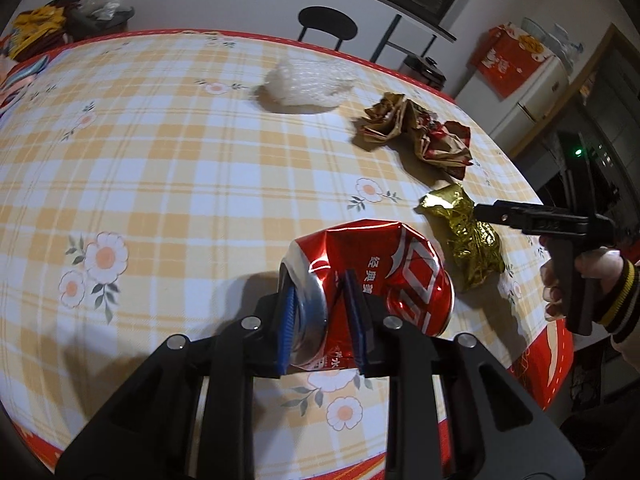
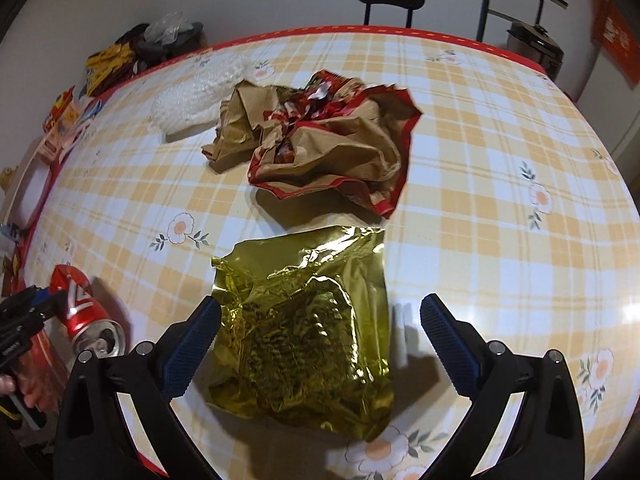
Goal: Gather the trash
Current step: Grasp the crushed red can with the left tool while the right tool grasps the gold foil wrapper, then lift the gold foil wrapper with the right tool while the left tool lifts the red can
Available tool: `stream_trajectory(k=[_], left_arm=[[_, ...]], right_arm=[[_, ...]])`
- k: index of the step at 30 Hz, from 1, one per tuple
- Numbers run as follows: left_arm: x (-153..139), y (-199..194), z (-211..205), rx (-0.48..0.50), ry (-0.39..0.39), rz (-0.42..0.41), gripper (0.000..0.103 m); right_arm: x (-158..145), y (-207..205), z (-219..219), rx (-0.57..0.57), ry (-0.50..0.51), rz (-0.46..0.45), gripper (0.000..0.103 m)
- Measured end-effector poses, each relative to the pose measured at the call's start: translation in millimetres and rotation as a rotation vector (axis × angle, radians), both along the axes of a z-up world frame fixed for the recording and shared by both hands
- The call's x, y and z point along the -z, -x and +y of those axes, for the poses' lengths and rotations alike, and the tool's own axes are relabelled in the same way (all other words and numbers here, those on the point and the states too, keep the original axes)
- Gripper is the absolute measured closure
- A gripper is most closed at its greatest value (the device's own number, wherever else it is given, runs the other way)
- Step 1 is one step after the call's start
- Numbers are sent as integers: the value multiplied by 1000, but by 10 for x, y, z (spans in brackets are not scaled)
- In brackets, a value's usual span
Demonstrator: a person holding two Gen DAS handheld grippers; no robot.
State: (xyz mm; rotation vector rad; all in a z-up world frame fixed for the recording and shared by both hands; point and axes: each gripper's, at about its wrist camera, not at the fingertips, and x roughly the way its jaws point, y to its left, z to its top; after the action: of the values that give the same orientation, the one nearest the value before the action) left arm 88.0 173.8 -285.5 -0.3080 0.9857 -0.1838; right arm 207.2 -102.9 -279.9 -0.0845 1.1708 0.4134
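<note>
A crushed red drink can [image 1: 372, 280] sits pinched between the blue pads of the left hand-held gripper [image 1: 320, 316], one pad against its silver end and the other pressed into its dented side, above a worktop [image 1: 160, 160] covered in a yellow plaid, flower-printed cloth. Just to the right of the can lies a crumpled gold foil bag [image 2: 308, 332], and the right hand-held gripper [image 2: 320, 344] stands spread wide over it, one pad on either side of the bag with a clear gap on the right side; its pads do not press the foil. Beyond the can, farther across the worktop, a wad of brown and red paper [image 2: 324, 144] lies near the foil bag, and a lump of white bubble wrap [image 1: 308, 86] rests past the paper, toward the far edge. A black chair [image 1: 328, 24] stands behind the worktop against the wall.
</note>
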Motion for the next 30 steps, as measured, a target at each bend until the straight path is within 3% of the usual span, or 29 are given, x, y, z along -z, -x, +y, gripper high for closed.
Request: stream_trajectory(k=[8,16,19,30], left_arm=[[-40,79,58,-36,25,-10,77],[-124,112,106,-62,38,-27,77],[-157,118,104,-60,38,-34,77],[-322,145,77,-53,45,-74,77]], right_arm=[[193,-26,80,-23,32,41,5],[241,-20,46,16,1,61,6],[213,7,60,3,-17,54,16],[-30,183,10,43,-110,31,19]])
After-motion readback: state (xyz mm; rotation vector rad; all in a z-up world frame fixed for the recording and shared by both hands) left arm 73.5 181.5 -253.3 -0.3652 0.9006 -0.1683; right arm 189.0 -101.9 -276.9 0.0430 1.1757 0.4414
